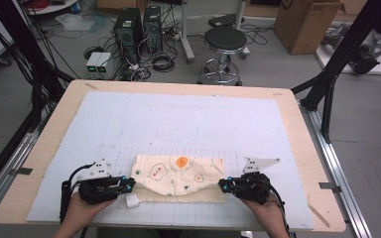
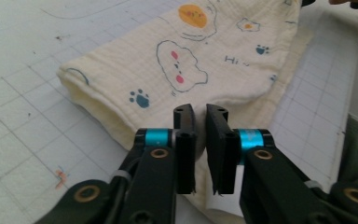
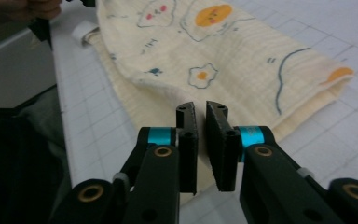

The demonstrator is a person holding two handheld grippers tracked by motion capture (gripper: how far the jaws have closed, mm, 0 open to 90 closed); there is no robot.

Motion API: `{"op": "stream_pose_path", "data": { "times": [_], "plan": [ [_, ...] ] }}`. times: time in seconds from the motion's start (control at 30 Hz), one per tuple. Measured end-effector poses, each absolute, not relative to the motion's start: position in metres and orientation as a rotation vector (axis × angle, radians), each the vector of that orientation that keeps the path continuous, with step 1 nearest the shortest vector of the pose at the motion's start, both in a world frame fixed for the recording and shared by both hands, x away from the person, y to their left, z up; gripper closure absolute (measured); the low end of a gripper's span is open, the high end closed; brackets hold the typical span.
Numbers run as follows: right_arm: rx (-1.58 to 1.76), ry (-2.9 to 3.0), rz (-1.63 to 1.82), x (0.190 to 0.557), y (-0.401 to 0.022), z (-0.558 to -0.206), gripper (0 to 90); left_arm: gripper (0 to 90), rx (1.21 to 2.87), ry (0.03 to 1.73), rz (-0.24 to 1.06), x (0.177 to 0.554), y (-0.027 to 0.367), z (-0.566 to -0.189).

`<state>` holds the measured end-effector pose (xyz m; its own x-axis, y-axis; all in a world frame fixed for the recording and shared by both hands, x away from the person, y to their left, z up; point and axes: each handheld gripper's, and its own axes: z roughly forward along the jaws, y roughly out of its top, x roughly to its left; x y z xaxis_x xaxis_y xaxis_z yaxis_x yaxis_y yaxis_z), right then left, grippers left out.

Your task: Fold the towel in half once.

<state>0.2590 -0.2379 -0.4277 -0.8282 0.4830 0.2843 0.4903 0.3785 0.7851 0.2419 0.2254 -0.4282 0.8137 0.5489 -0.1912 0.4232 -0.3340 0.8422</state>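
**Two grippers at the near corners of a folded cloth**

A cream cloth (image 1: 178,177), printed with small cartoons — an orange blob, clouds, a fried egg, blue paw prints — lies folded on the gridded mat (image 1: 129,124) that covers the table (image 1: 297,129). It sits near the person's edge of the mat, roughly centred, stretched left to right, with its near edge sagging into a shallow curve between the two tools. A small white tag (image 1: 132,201) sticks out at its near left corner.

The left gripper (image 1: 129,184) lies low at the cloth's left end, pointing inward. In the left gripper view its jaws stand a narrow gap apart, and the cloth's edge (image 2: 200,154) shows in that gap; the pads do not look pressed on it, so the grip reads as slackened, not clenched.

The right gripper (image 1: 222,185) mirrors it at the cloth's right end. In the right gripper view its jaws also stand slightly parted, with the lower layer of the cloth (image 3: 201,140) running between them and no clear pinch on the fabric.

Each hand comes in from the bottom of the high view, well apart, with the cloth spanning the space between them. Beyond the table stand a stool (image 1: 224,42), two computer towers (image 1: 139,27) and a cardboard box (image 1: 305,22) on the floor.
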Motion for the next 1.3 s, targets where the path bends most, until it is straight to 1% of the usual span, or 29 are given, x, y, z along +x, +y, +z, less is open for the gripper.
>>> {"op": "stream_pose_path", "data": {
  "times": [0.1, 0.17, 0.23, 0.4, 0.57, 0.63, 0.7, 0.83, 0.9, 0.93, 0.97, 1.07, 1.3],
  "plan": [
    [-0.895, -2.576, -1.530, 0.255, -0.241, -0.425, 74.9, 67.9, 1.924, 0.717, 0.127, 0.241, 0.232, -0.424],
    [-0.899, -2.577, -1.541, 0.253, -0.241, -0.422, 71.7, 66.5, 1.891, 0.718, 0.124, 0.242, 0.233, -0.422],
    [-0.899, -2.571, -1.546, 0.253, -0.241, -0.421, 71.1, 66.4, 1.886, 0.722, 0.126, 0.243, 0.230, -0.423],
    [-0.888, -2.631, -1.455, 0.257, -0.234, -0.430, 68.0, 68.9, 1.981, 0.719, 0.138, 0.246, 0.219, -0.433],
    [-0.863, -2.686, -1.365, 0.255, -0.229, -0.437, 64.3, 67.9, 2.090, 0.699, 0.123, 0.246, 0.214, -0.439],
    [-0.840, -2.706, -1.355, 0.254, -0.228, -0.438, 63.8, 67.0, 2.104, 0.692, 0.110, 0.245, 0.214, -0.441],
    [-0.834, -2.715, -1.348, 0.253, -0.228, -0.439, 65.6, 66.9, 2.114, 0.686, 0.102, 0.244, 0.214, -0.441],
    [-0.845, -2.733, -1.330, 0.252, -0.229, -0.439, 76.2, 68.2, 2.135, 0.682, 0.118, 0.244, 0.212, -0.443],
    [-0.845, -2.739, -1.328, 0.252, -0.229, -0.439, 81.9, 73.4, 2.139, 0.683, 0.140, 0.244, 0.213, -0.443],
    [-0.848, -2.737, -1.324, 0.252, -0.229, -0.439, 83.3, 75.9, 2.138, 0.688, 0.143, 0.244, 0.213, -0.443],
    [-0.847, -2.735, -1.318, 0.252, -0.228, -0.438, 84.0, 78.3, 2.138, 0.689, 0.149, 0.244, 0.213, -0.443],
    [-0.836, -2.742, -1.332, 0.251, -0.227, -0.437, 84.6, 80.6, 2.128, 0.694, 0.158, 0.243, 0.214, -0.443],
    [-0.842, -2.726, -1.385, 0.249, -0.231, -0.431, 85.1, 81.5, 2.096, 0.704, 0.163, 0.242, 0.217, -0.440]
  ]
}}
